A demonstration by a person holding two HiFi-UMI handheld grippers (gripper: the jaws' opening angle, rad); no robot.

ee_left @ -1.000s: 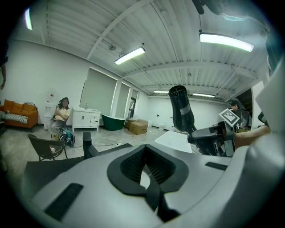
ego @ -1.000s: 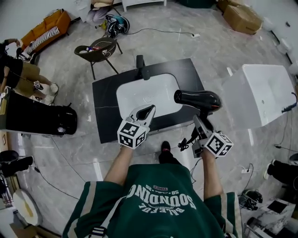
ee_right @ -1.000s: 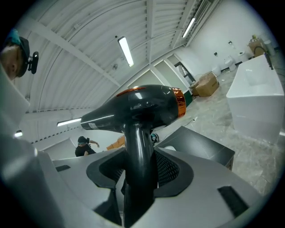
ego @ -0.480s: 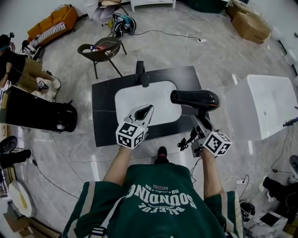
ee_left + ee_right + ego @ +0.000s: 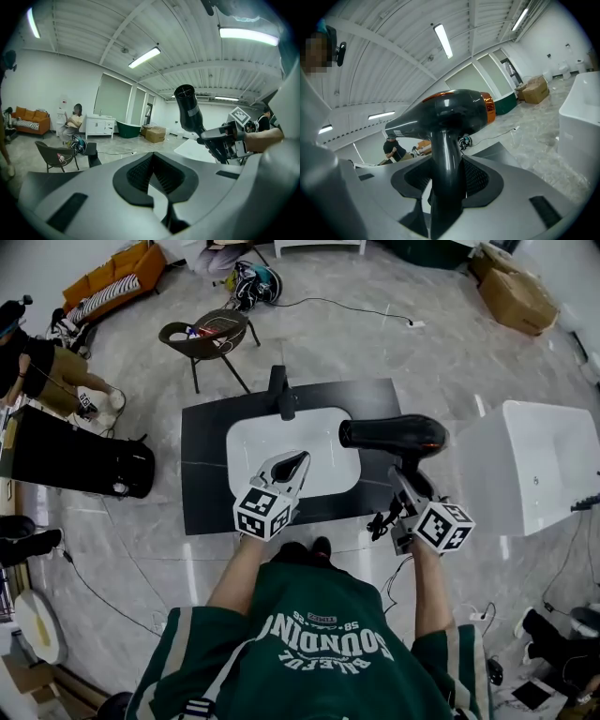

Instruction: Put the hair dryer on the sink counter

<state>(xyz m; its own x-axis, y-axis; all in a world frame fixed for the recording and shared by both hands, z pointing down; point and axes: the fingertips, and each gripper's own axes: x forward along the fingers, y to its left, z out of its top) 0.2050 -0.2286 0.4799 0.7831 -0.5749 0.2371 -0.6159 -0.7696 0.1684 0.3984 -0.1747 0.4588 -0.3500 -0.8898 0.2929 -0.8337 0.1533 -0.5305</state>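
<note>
The hair dryer [image 5: 394, 434] hangs in the air over the right edge of the black table [image 5: 208, 456], its handle pinched by the right tool [image 5: 406, 482]. The left tool [image 5: 296, 465], jaws pressed together and empty, hovers above the white basin [image 5: 267, 442].

Jaws of left tool [image 5: 153, 161] together, empty; right tool [image 5: 209, 137] holds hair dryer [image 5: 187, 108] upright.

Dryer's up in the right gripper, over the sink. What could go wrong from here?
1. The right gripper holds the hair dryer only by its handle, so it may swivel when it touches down.
2. The basin takes up most of the counter; the dryer could slide in.
3. The dangling cord may snag.
</note>
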